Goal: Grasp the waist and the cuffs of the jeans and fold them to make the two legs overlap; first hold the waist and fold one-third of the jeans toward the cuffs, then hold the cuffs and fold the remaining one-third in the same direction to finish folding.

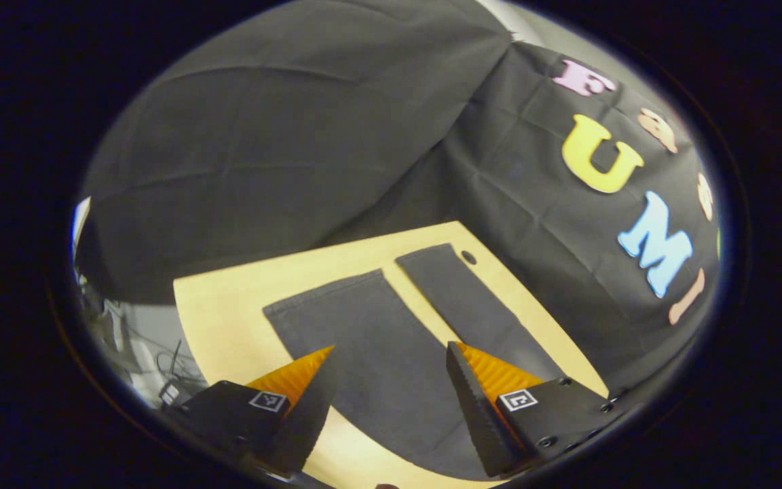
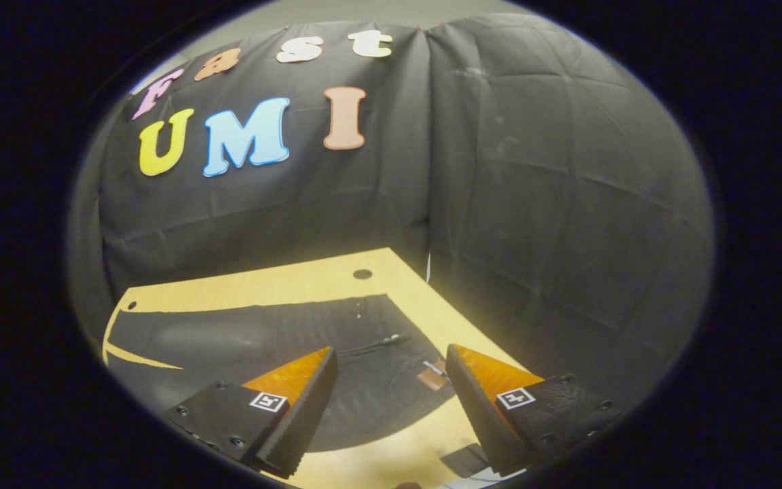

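Jeans (image 1: 391,353) are lying flat on the table (image 1: 228,319) with the legs still spread apart, so the left gripper (image 1: 389,380) hovers wide open over the cuffs and the right gripper (image 2: 391,384) hovers open over the waist, probably lining up grabs.

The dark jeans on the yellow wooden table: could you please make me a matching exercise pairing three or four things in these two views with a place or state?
Column one:
1. dark jeans' two legs
2. dark jeans' waist end
3. left gripper
4. small round hole in the yellow wooden table

Column two:
A. open, above the jeans' legs, holding nothing
B. lying flat side by side, a strip of table between them
C. beyond the jeans, near the table's far edge
D. in front of the open right gripper

Pairs: 1-B, 2-D, 3-A, 4-C
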`<state>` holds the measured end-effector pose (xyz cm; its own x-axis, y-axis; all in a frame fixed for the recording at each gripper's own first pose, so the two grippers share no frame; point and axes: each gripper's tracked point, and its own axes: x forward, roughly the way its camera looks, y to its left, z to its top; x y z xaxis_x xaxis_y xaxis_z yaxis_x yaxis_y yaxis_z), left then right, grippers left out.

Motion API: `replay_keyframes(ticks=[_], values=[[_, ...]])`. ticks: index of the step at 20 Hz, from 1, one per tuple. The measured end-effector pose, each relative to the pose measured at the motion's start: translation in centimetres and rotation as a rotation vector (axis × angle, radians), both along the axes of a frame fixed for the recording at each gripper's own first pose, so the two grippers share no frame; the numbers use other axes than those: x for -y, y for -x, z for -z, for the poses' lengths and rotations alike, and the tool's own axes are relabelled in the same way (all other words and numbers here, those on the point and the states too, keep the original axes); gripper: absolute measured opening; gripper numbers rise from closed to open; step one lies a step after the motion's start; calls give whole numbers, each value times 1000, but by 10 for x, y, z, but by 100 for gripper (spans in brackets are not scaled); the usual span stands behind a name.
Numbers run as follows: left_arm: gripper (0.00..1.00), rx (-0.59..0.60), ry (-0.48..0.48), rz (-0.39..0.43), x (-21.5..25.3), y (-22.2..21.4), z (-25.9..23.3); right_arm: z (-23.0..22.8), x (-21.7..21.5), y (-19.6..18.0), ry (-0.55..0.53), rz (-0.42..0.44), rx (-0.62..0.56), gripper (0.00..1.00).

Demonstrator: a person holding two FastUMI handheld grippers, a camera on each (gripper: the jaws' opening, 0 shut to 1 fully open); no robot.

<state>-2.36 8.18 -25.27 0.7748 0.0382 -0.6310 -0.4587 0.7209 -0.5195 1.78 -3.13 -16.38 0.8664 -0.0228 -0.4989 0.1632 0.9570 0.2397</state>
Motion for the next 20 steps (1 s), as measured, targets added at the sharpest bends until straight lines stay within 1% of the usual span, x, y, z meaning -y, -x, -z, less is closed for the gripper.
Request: replay_keyframes(ticks=[3,5,6,9,11,14,16,17,20], values=[[98,-89,135,-66,-15,13,38,34,-14,5,-134,0,-104,95],[99,-128,189,-109,-25,21,61,58,-25,12,-206,-4,-190,95],[98,-146,215,-133,-30,21,69,70,-29,17,-234,-6,-235,95],[99,-186,266,-201,-47,20,98,93,-35,23,-300,6,-318,97],[99,-205,286,-234,-56,18,114,108,-31,29,-332,56,-374,97],[98,-224,326,-285,-65,17,132,124,-21,30,-409,134,-409,97],[98,-203,349,-298,-68,10,133,132,-16,30,-455,169,-423,97],[96,-193,352,-292,-69,5,136,136,-14,29,-475,185,-426,97],[95,-175,360,-274,-62,-10,135,145,-16,24,-566,224,-426,96]])
